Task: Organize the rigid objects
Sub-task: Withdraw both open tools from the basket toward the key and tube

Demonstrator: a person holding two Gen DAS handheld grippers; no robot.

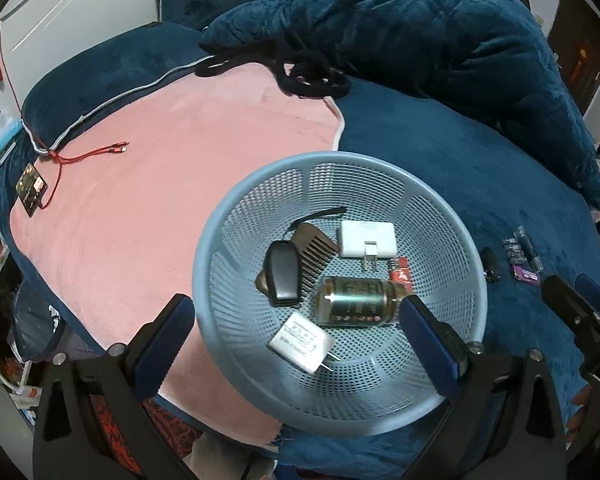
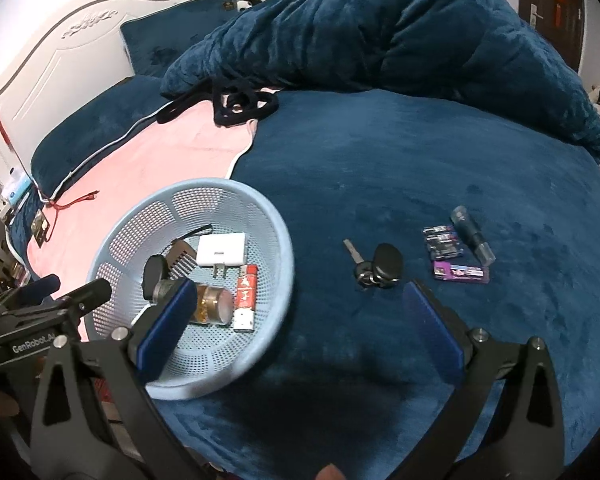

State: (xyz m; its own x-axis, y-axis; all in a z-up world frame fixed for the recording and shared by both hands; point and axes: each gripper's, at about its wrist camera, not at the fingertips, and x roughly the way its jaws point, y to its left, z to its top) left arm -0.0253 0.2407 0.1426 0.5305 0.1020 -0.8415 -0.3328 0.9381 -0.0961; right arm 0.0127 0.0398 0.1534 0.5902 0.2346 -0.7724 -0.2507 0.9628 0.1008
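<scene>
The left gripper (image 1: 296, 316) hangs over the light-blue perforated basket (image 1: 228, 216), its fingers spread wide and empty — one finger outside the near-left rim, the other inside the bowl. Between the fingers and just ahead lie a white plug adapter with printed text (image 1: 300, 342), an amber glass jar on its side (image 1: 354, 300) and a black oval case (image 1: 283, 272). Farther ahead rest a brown wooden comb (image 1: 314, 254), a white charger with two prongs (image 1: 366, 238) and a red-and-white pack (image 1: 400, 274), partly hidden by the jar.

The right gripper (image 2: 298, 312) is also spread wide, holding nothing, above the dark blue bedspread (image 2: 400, 168). Its left finger overlaps the basket's right side in view; just ahead of its right finger lies a key with a black fob (image 2: 380, 266). Farther ahead and to the right — well apart from the basket — sit a dark card pack (image 2: 444, 242), a purple pack (image 2: 460, 272) and a small clear-capped tube (image 2: 470, 234). A pink blanket (image 1: 160, 168) spreads to the left gripper's left.
</scene>
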